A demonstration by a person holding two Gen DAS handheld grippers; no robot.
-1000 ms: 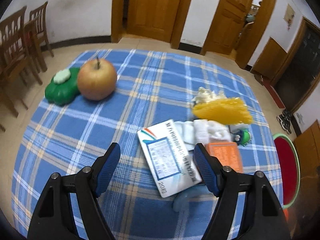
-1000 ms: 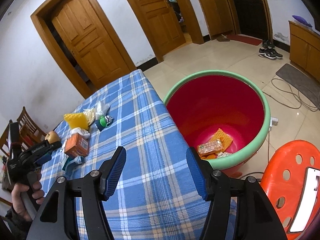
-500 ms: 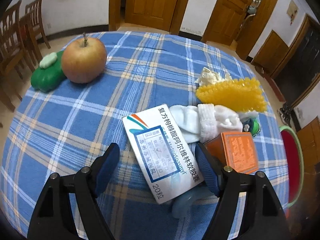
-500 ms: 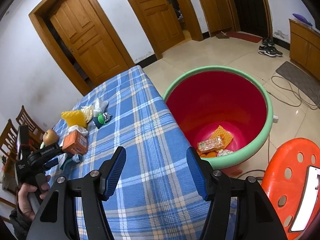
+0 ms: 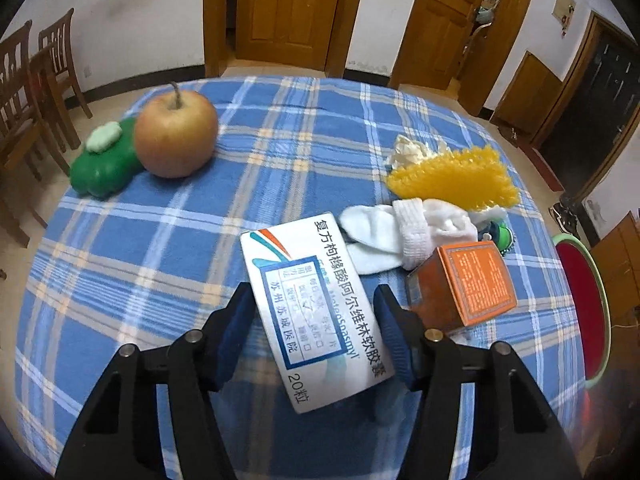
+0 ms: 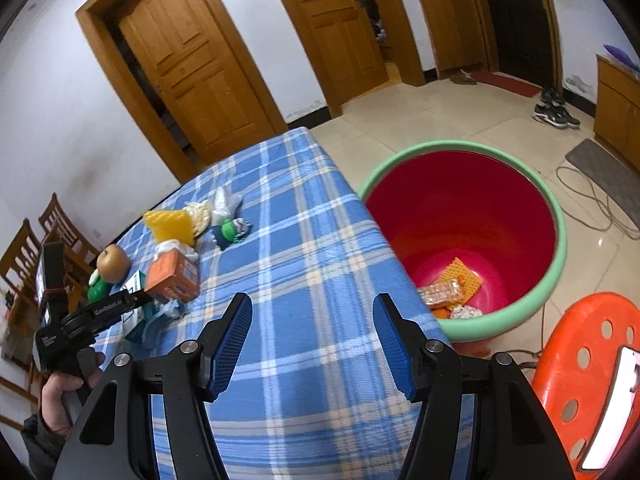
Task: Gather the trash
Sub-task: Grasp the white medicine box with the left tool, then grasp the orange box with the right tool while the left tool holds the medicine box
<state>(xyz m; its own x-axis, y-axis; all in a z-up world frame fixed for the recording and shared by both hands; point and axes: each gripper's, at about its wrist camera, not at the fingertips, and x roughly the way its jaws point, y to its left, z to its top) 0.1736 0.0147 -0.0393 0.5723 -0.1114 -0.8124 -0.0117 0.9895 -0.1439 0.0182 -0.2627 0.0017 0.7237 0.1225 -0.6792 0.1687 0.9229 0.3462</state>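
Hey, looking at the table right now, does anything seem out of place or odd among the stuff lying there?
Yes: a white sock lies among the packaging, draped against the orange box, and a whole apple sits by a green toy. Neither looks like trash. The white medicine box lies askew between the left gripper's closing jaws.

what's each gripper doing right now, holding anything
left gripper: jaws closing around the white medicine box, not yet gripping it.
right gripper: open, empty, above the tablecloth.

Soft, even indoor light; my fisheye views bend the doors (image 6: 192, 64) and blacken corners, with slight blur throughout.
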